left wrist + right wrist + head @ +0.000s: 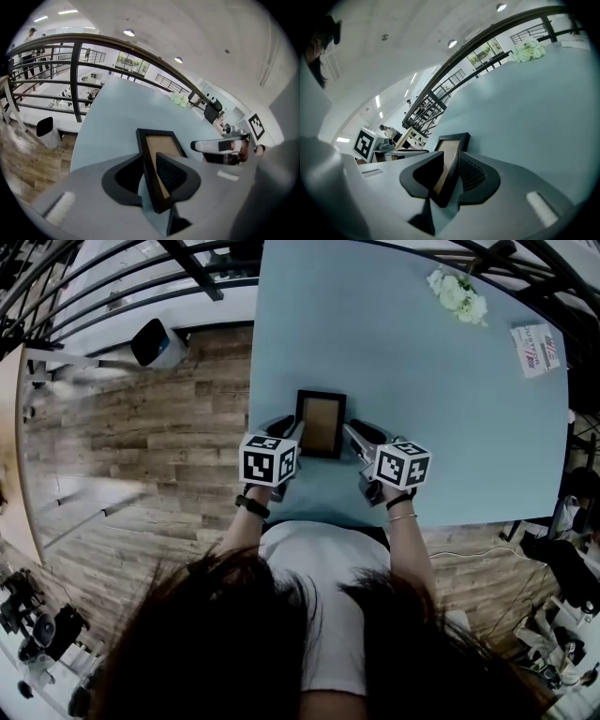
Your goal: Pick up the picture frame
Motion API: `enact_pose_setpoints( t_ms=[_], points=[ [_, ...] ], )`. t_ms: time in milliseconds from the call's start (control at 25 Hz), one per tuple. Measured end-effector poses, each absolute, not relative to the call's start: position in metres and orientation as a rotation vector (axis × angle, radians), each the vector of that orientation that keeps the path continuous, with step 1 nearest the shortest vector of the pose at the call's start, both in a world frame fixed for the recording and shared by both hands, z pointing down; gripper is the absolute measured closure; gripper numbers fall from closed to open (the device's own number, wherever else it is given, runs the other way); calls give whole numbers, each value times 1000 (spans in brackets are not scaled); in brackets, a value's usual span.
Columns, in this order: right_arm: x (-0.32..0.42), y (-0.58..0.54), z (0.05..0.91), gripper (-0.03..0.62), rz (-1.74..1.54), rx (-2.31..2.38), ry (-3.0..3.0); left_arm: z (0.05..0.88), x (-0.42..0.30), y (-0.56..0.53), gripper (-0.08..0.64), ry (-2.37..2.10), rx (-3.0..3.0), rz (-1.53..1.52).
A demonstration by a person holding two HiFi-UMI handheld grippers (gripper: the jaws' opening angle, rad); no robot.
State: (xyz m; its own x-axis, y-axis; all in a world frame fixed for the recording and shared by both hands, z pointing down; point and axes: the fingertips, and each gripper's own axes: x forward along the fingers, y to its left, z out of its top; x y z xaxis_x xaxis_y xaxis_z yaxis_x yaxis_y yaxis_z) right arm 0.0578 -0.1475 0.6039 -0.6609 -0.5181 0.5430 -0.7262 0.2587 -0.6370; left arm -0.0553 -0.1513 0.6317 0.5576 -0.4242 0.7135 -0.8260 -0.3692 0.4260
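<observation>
The picture frame (321, 423), black with a brown panel, is held flat near the front edge of the light blue table (422, 381). My left gripper (292, 439) is shut on its left side rail, and my right gripper (352, 437) is shut on its right side rail. The left gripper view has the frame (161, 143) edge-on between the left gripper's (149, 161) pads, with the right gripper (220, 146) beyond. The right gripper (451, 164) clamps the frame (451, 143) the same way. I cannot tell whether the frame touches the table.
White flowers (459, 294) and a printed card (537, 348) lie at the table's far right. A white bin (157, 343) stands on the wooden floor to the left. A dark railing (75, 61) runs behind the table.
</observation>
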Motion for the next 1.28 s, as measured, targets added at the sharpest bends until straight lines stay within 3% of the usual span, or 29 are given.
enact_pose_setpoints(
  t_ms=[880, 1280],
  points=[
    [55, -147, 618, 520, 1563, 1128, -2272, 646, -62, -152, 444, -1023, 1871, 569],
    [45, -144, 623, 445, 1729, 976, -2194, 646, -64, -152, 444, -980, 1837, 522]
  ],
)
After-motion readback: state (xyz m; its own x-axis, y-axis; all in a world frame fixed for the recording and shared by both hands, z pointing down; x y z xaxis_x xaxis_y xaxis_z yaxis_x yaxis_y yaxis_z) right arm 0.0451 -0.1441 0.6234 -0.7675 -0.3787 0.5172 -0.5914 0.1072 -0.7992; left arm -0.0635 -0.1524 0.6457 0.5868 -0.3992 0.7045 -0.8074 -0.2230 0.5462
